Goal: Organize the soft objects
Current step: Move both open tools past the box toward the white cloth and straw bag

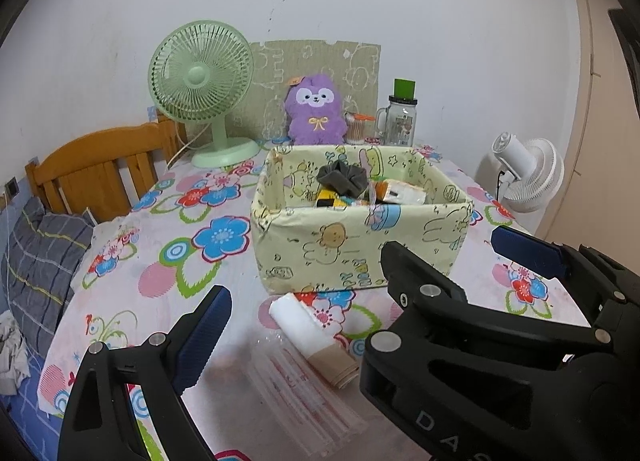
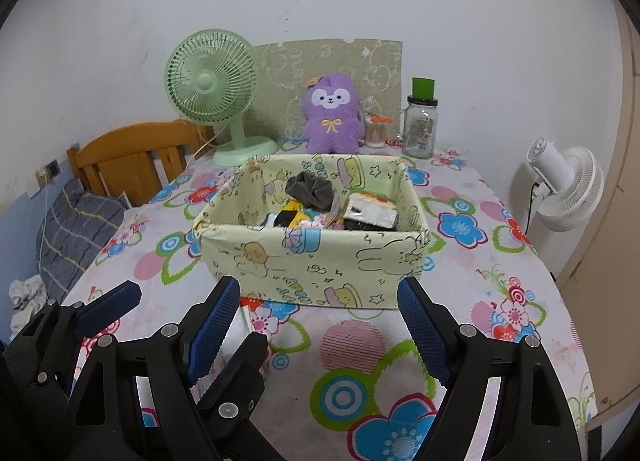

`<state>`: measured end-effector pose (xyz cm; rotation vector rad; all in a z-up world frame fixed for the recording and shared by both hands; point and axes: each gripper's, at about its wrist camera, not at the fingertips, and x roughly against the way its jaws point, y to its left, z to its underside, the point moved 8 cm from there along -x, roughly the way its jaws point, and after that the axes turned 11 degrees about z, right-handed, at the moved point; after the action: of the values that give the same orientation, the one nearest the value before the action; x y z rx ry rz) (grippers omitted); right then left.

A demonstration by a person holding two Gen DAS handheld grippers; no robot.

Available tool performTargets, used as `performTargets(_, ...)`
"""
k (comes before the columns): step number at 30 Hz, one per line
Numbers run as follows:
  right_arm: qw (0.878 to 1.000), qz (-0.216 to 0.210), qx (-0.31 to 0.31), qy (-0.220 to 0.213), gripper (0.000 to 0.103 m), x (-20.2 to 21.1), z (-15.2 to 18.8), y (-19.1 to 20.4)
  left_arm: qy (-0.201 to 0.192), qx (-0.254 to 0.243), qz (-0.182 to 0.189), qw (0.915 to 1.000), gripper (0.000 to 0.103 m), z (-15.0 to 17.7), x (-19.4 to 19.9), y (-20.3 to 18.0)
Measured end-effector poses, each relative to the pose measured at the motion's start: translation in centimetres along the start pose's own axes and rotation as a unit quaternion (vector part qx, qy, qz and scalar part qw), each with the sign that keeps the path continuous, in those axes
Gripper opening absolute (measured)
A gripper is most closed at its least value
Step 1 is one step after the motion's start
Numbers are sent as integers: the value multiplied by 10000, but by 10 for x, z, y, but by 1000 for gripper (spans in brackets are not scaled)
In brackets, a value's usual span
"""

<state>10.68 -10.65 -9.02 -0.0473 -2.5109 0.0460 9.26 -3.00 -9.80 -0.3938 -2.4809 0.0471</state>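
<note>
Roll hidden behind left gripper in right wrist view. Box contents half sunk below rim at 12 o'clock, unidentifiable. Jar label too small to read.

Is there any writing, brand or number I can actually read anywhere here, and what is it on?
"DA": raised letters on the black body of the other tongs seen from the left wrist camera; the word runs out of the picture.
Label on the glass jar: printed, too small to read.
Packets in the fabric box: print blurred, unreadable.
Nothing else legible.
</note>
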Motion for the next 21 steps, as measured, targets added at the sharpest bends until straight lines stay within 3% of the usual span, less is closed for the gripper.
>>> performTargets(21, 9985, -368, 64, 393, 83, -39, 32, 24, 463, 215, -18, 9987, 90, 39, -35, 28)
